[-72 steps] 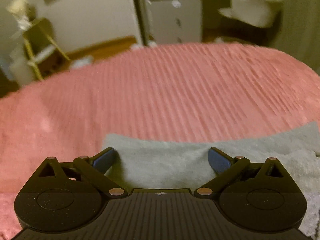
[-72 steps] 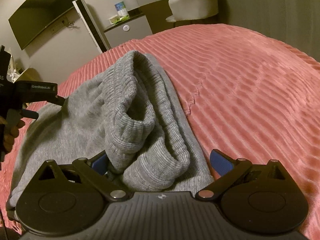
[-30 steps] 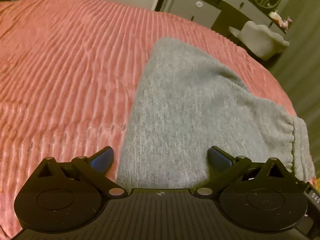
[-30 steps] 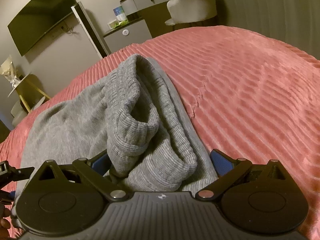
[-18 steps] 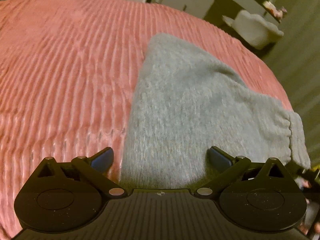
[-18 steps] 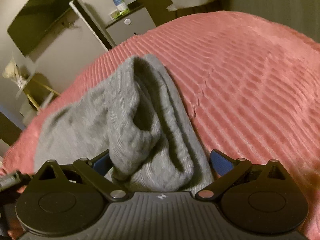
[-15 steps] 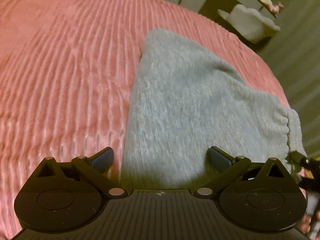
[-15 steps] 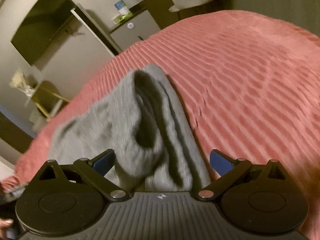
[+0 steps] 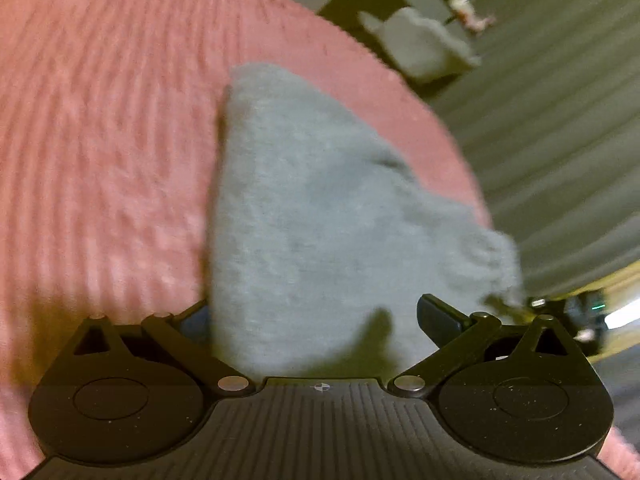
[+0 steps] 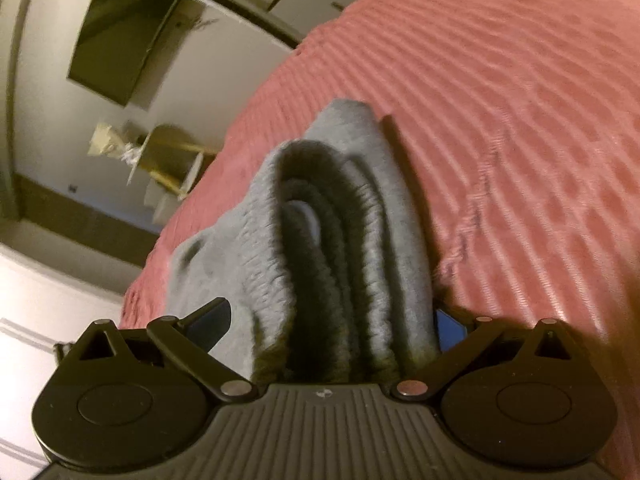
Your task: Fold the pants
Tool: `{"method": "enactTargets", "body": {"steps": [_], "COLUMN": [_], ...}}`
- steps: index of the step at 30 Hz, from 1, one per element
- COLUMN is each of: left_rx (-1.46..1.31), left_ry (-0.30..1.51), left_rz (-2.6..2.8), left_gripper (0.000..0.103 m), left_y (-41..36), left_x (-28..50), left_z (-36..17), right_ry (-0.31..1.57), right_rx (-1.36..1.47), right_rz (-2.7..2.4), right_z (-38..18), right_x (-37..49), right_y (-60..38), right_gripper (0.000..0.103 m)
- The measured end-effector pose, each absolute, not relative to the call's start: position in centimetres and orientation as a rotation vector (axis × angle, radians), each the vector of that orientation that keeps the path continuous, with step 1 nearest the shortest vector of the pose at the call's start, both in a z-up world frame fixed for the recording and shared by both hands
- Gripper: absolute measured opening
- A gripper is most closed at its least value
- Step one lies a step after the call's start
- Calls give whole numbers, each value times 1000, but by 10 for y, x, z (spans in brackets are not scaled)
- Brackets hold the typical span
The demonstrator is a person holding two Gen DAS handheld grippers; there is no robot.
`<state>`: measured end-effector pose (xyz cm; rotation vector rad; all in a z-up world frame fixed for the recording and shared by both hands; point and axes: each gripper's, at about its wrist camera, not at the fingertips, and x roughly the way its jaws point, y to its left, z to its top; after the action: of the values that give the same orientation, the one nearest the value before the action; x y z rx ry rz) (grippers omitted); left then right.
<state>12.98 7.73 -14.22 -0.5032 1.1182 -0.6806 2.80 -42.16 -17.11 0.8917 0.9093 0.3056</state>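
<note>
Grey knit pants (image 9: 320,216) on a pink ribbed bedspread (image 9: 100,140).
Left tongs (image 9: 312,316) and right tongs (image 10: 332,320) both gape wide, cloth lying loose between the fingers.

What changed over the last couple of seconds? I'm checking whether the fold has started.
Both claws tilted and rose, lifting the gray pants off the pink bedspread. The right claw now straddles the bunched ribbed waistband; the left claw moved to the opposite edge. Both stayed open.

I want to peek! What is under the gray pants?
The pink ribbed blanket shows all around the gray pants and runs beneath them. Anything else lying under the pants is covered.
</note>
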Motion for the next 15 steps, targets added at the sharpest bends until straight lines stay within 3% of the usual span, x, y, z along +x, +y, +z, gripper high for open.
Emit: {"method": "enactTargets", "body": {"steps": [7,15], "left_rx": [-437,-370], "left_ry": [1117,1070], "left_rz": [-754,-790], "left_gripper": [103,103], "left_y": [64,53], "left_x": [135,126], "left_z": [-150,-144], "right_ry": [887,936], "right_rx": [1079,950], "right_rz": [442,456], "right_z": [-192,-186], "right_x": [34,51], "right_y": [-447,-419], "right_gripper": [101,101]}}
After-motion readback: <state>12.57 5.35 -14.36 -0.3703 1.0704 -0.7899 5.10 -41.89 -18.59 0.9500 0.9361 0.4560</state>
